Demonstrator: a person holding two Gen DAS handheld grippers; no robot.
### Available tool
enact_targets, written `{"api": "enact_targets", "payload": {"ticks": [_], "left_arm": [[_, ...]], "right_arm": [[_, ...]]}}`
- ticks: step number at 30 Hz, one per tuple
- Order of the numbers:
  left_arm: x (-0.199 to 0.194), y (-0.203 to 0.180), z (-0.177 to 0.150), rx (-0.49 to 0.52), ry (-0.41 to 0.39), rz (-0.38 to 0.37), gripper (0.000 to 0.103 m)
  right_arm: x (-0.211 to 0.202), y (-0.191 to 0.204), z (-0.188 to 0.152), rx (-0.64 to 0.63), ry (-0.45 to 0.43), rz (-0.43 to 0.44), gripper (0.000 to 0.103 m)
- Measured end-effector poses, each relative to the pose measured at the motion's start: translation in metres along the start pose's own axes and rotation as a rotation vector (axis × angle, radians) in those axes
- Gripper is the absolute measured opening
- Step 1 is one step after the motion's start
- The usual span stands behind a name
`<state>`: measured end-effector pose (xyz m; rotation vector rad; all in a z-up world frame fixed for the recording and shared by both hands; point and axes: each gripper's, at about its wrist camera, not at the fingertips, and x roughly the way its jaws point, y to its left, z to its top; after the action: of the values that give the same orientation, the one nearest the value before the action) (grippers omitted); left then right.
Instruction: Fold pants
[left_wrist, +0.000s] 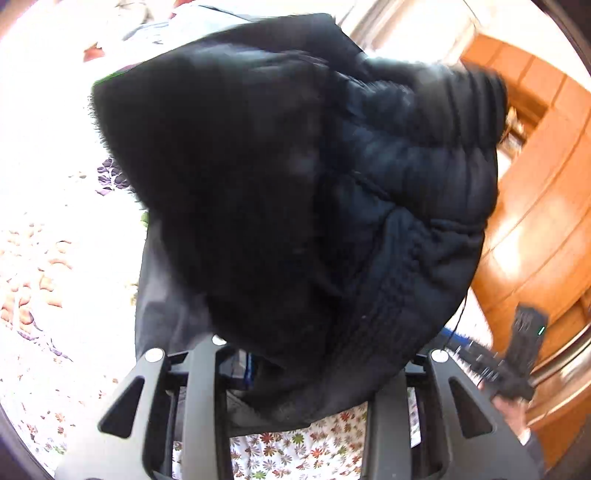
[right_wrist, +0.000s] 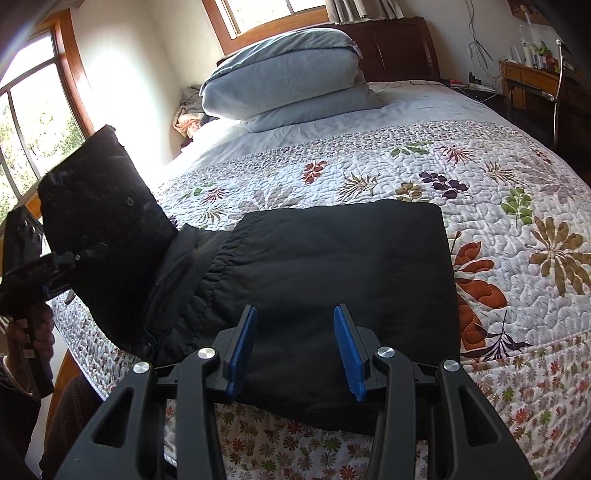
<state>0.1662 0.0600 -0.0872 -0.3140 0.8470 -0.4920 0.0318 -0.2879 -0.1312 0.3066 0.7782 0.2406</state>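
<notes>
Pants (right_wrist: 332, 280): black, padded, gathered waistband; lay folded on the flowered quilt (right_wrist: 517, 229) of the bed, one end lifted at the left.
Right gripper (right_wrist: 297, 347): hovered over the near edge of the pants, tilted downward, blue ribbed pads (right_wrist: 347, 347) spread apart, nothing between them.
Left gripper (left_wrist: 295, 369): raised, black cloth draped over its fingers; pads hidden, so the grip could not be told.
Pillows (right_wrist: 288, 88): pale blue, stacked at the headboard.

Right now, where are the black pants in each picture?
Left wrist view: the pants fill the middle, blurry, hanging over the left gripper.
Right wrist view: they lie in the middle on the bed, their left end lifted.
Shared landmark: the flowery bedspread.
</notes>
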Motion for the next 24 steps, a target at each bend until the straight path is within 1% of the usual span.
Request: {"api": "enact_targets", "payload": {"ticks": [2, 4, 6, 7, 8, 9, 10, 11, 12, 13, 14, 15, 16, 17, 18, 21, 24], "left_arm": [[0.010, -0.009, -0.004, 0.047, 0.025, 0.021, 0.035], [0.021, -0.021, -0.007, 0.097, 0.046, 0.043, 0.041], [0.030, -0.032, -0.013, 0.133, 0.076, 0.052, 0.055], [0.034, -0.037, -0.015, 0.152, 0.085, 0.054, 0.058], [0.037, -0.041, -0.017, 0.173, 0.091, 0.055, 0.066], [0.037, -0.047, -0.022, 0.194, 0.096, 0.058, 0.072], [0.038, -0.052, -0.025, 0.220, 0.103, 0.061, 0.074], [0.040, -0.056, -0.026, 0.246, 0.112, 0.067, 0.079], [0.040, -0.056, -0.024, 0.266, 0.112, 0.075, 0.088], [0.036, -0.058, -0.025, 0.279, 0.101, 0.090, 0.092], [0.027, -0.051, -0.033, 0.284, 0.082, 0.095, 0.092], [0.020, -0.045, -0.037, 0.284, 0.067, 0.094, 0.092], [0.012, -0.035, -0.040, 0.277, 0.060, 0.098, 0.094], [0.009, -0.037, -0.045, 0.265, 0.057, 0.113, 0.098], [0.012, -0.043, -0.052, 0.247, 0.057, 0.132, 0.099], [0.000, -0.022, -0.048, 0.157, 0.060, 0.175, 0.100], [-0.016, 0.006, -0.048, 0.031, 0.030, 0.253, 0.100]], "right_arm": [[0.000, -0.006, 0.002, 0.037, -0.005, 0.021, 0.045], [0.001, -0.010, 0.003, 0.062, -0.011, 0.038, 0.046], [0.002, -0.011, 0.005, 0.079, -0.014, 0.060, 0.047], [0.002, -0.011, 0.006, 0.085, -0.015, 0.073, 0.047], [0.003, -0.011, 0.007, 0.094, -0.016, 0.087, 0.049], [0.003, -0.011, 0.008, 0.108, -0.018, 0.103, 0.051], [0.004, -0.012, 0.009, 0.124, -0.018, 0.122, 0.052], [0.006, -0.013, 0.010, 0.141, -0.016, 0.142, 0.054], [0.008, -0.014, 0.012, 0.154, -0.017, 0.157, 0.055], [0.009, -0.014, 0.012, 0.168, -0.020, 0.170, 0.057], [0.010, -0.015, 0.013, 0.183, -0.018, 0.184, 0.061], [0.011, -0.017, 0.013, 0.204, -0.012, 0.203, 0.069], [0.012, -0.018, 0.014, 0.226, -0.008, 0.220, 0.071], [0.014, -0.020, 0.014, 0.249, -0.008, 0.242, 0.073], [0.016, -0.022, 0.014, 0.276, -0.008, 0.270, 0.073], [0.024, -0.028, 0.015, 0.358, 0.009, 0.362, 0.079], [0.038, -0.032, 0.015, 0.428, 0.028, 0.438, 0.080]]}}
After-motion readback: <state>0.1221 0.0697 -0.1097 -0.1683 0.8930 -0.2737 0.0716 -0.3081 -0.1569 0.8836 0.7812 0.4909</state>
